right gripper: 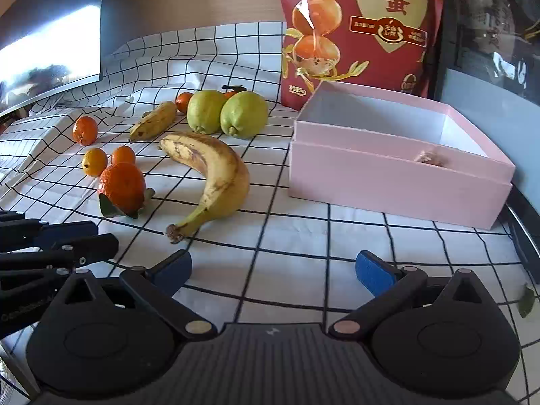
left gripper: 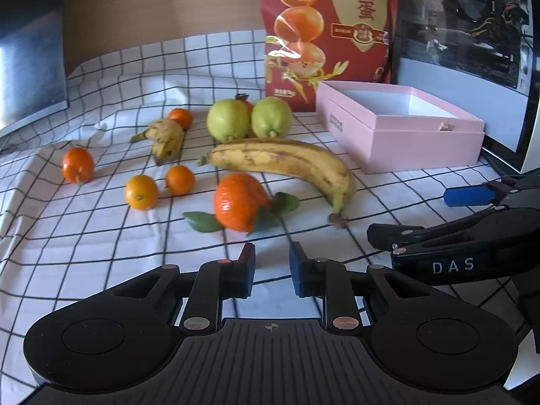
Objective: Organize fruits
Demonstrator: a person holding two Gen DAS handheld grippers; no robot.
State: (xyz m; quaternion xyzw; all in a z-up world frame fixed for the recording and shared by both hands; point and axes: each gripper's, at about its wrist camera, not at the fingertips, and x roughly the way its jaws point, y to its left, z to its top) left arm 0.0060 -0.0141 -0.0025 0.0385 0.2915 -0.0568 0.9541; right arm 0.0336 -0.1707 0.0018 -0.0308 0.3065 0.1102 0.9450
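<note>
My left gripper [left gripper: 271,268] is closed on nothing; my right gripper [right gripper: 273,270] gapes wide, empty, near the banana [right gripper: 211,172].

Each fisheye camera sits just behind its own claw, angled down over the checkered worktop [left gripper: 101,253]. The left claw [left gripper: 271,266] faces the leafy tangerine [left gripper: 238,202] close ahead; the right claw [right gripper: 273,270] faces bare cloth. Both views share the large banana [right gripper: 212,175] and pink box [right gripper: 398,168], and each shows the other claw at its edge.

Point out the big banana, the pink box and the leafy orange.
Big banana [right gripper: 216,172]: right wrist view, mid-body.
Pink box [right gripper: 388,182]: right wrist view, front wall.
Leafy orange [left gripper: 238,200]: left wrist view, peel centre.
</note>
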